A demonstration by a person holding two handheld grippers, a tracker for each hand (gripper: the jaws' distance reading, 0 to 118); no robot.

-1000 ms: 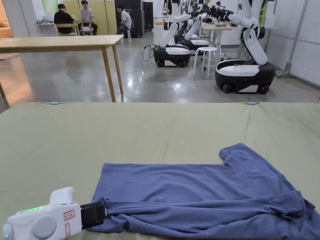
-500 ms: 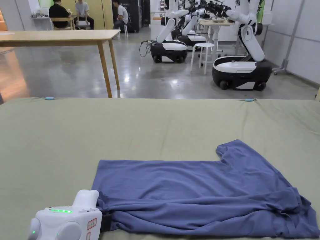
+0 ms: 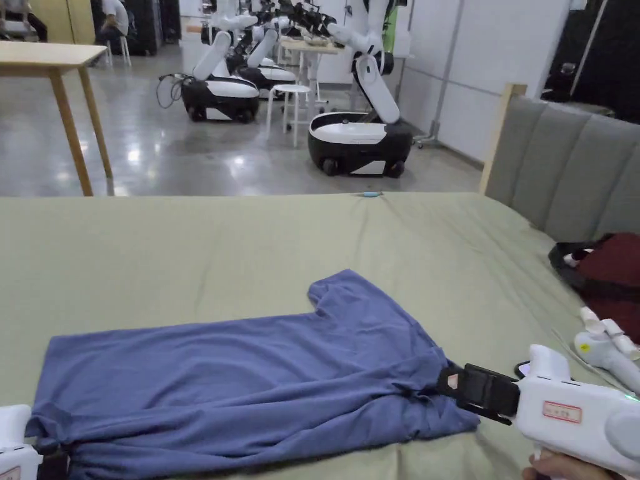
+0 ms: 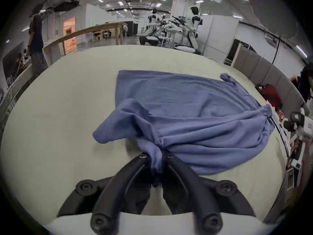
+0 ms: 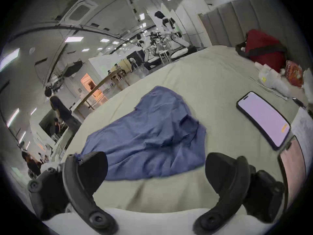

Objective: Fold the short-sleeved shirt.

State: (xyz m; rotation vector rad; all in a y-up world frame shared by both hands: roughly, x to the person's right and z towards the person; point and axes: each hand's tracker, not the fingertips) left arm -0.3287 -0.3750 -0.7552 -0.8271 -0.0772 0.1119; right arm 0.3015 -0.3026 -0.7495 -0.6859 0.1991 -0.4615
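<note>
Shirt (image 3: 237,369): on the green bed sheet (image 3: 187,250), long axis left to right.
Left gripper (image 4: 156,160): clamped on the left end.
Right gripper (image 5: 155,170): jaws wide, just off the shirt's right end; the nearer one to it.

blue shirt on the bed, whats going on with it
A person is folding the blue shirt on a green bed with handheld tongs. The left tongs are shut on bunched fabric at one end. The right tongs are open at the other end, not yet gripping. The shirt lies partly folded and rumpled.
</note>
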